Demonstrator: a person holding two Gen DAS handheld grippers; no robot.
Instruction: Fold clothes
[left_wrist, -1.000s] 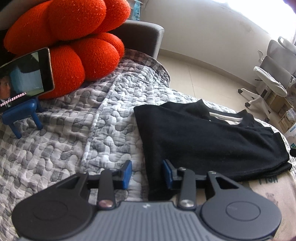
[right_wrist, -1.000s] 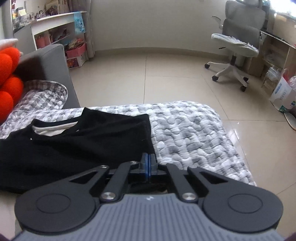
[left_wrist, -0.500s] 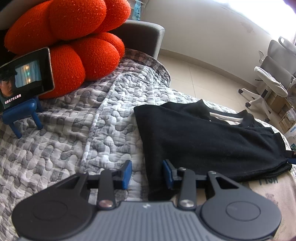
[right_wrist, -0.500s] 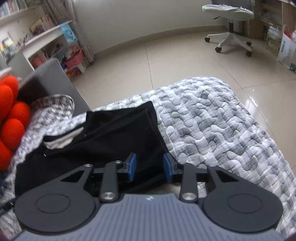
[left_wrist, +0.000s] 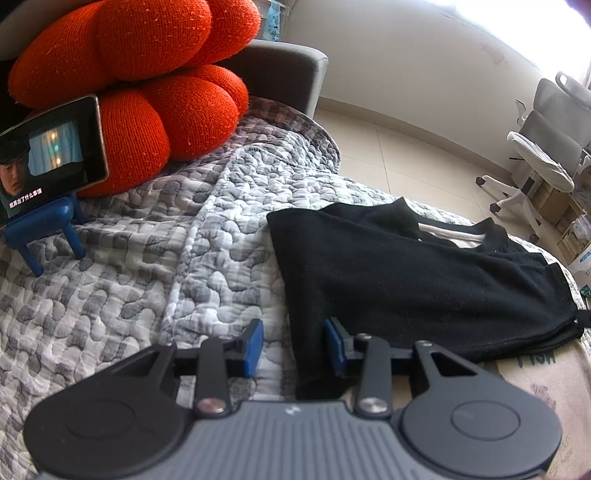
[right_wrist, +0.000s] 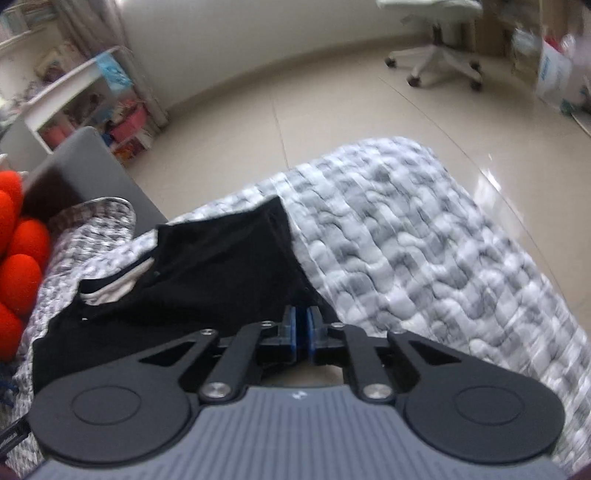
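Black T-shirt (left_wrist: 424, 280) lies folded on grey-and-white quilted bedspread (left_wrist: 147, 280), centre right of the left wrist frame. Left hand-held gripper (left_wrist: 294, 346) released, pads apart, straddling the shirt's near-left edge without pressing it. Right hand-held gripper (right_wrist: 301, 326), lower centre of its blurred frame, is closing at the shirt's near-right edge; whether cloth is pinched, cannot tell. Orange knot cushion (left_wrist: 140, 74) and phone on blue stand (left_wrist: 51, 155) upper left.

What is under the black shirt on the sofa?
The black shirt lies on a grey quilted cover. Its near edge overlaps a pale printed cloth. A white layer shows at the neckline; whatever else the shirt covers is hidden.
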